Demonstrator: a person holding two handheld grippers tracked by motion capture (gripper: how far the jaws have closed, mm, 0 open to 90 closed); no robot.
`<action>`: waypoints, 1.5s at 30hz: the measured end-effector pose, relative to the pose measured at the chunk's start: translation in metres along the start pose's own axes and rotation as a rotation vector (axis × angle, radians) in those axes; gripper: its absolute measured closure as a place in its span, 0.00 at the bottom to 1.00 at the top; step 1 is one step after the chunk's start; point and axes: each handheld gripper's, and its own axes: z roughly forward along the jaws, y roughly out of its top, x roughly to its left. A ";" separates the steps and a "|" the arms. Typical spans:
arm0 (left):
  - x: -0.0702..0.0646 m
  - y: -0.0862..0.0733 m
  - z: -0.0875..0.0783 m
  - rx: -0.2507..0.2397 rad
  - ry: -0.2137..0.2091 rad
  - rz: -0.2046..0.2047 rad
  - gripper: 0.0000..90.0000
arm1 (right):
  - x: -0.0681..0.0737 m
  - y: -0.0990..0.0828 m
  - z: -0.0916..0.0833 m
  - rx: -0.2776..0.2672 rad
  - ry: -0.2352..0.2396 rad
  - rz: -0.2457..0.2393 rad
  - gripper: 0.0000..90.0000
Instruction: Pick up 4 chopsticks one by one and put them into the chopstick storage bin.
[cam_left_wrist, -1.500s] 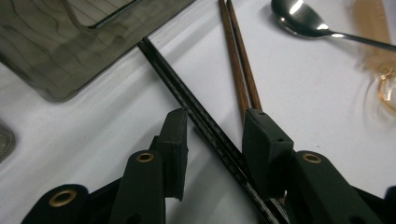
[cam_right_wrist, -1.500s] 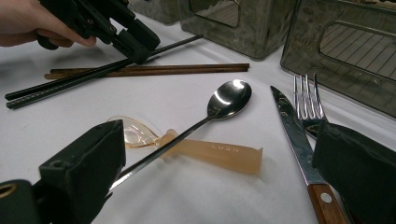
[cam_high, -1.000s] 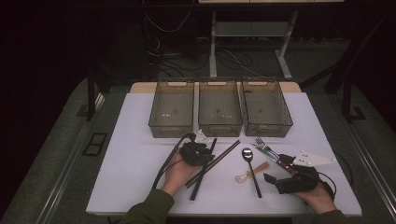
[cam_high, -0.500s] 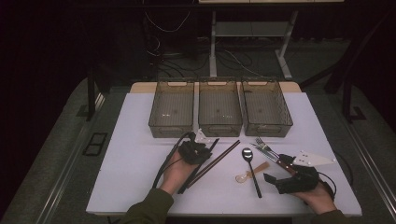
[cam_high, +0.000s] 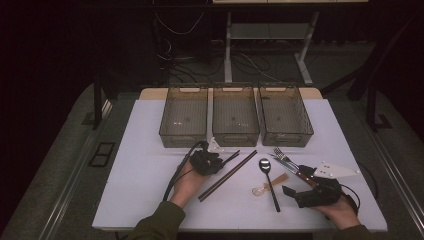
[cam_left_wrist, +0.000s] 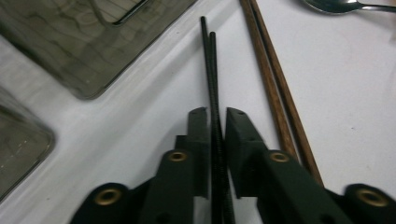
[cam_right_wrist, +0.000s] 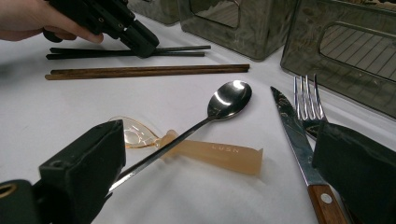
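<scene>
My left gripper (cam_high: 221, 160) (cam_left_wrist: 216, 114) is shut on a pair of black chopsticks (cam_high: 231, 156) (cam_left_wrist: 212, 70) that lie on the white table; its jaws have just been closing on them. In the right gripper view a hand holds that gripper low over the black chopsticks (cam_right_wrist: 182, 50). Brown chopsticks (cam_high: 227, 175) (cam_left_wrist: 275, 88) (cam_right_wrist: 149, 71) lie just beside them. My right gripper (cam_high: 295, 182) (cam_right_wrist: 217, 140) rests open near the front right. Between its wide jaws lie a metal spoon (cam_high: 265, 165) (cam_right_wrist: 229, 100), an orange plastic spoon (cam_high: 270, 185) (cam_right_wrist: 210, 151) and a wooden-handled knife (cam_high: 295, 170) (cam_right_wrist: 294, 135).
Three smoky clear bins (cam_high: 184, 117) (cam_high: 236, 115) (cam_high: 284, 114) stand in a row behind the cutlery. A fork (cam_high: 280, 154) (cam_right_wrist: 306, 100) lies next to the knife. The table's front edge runs close to both hands. Dark floor, cables and frame legs surround the table.
A black chopstick that lay splayed toward the front edge has swung in line with its partner between the left jaws. The right gripper has stayed put.
</scene>
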 end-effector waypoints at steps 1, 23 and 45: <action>0.001 0.000 -0.002 -0.003 -0.007 -0.006 0.79 | 0.000 0.000 0.000 0.000 0.000 -0.001 0.03; 0.017 -0.051 -0.070 -0.103 -0.085 -0.038 0.66 | -0.001 0.000 0.000 0.001 0.004 0.002 0.03; 0.019 -0.063 -0.054 -0.036 -0.103 -0.043 0.87 | 0.000 0.000 0.000 0.003 0.006 0.000 0.03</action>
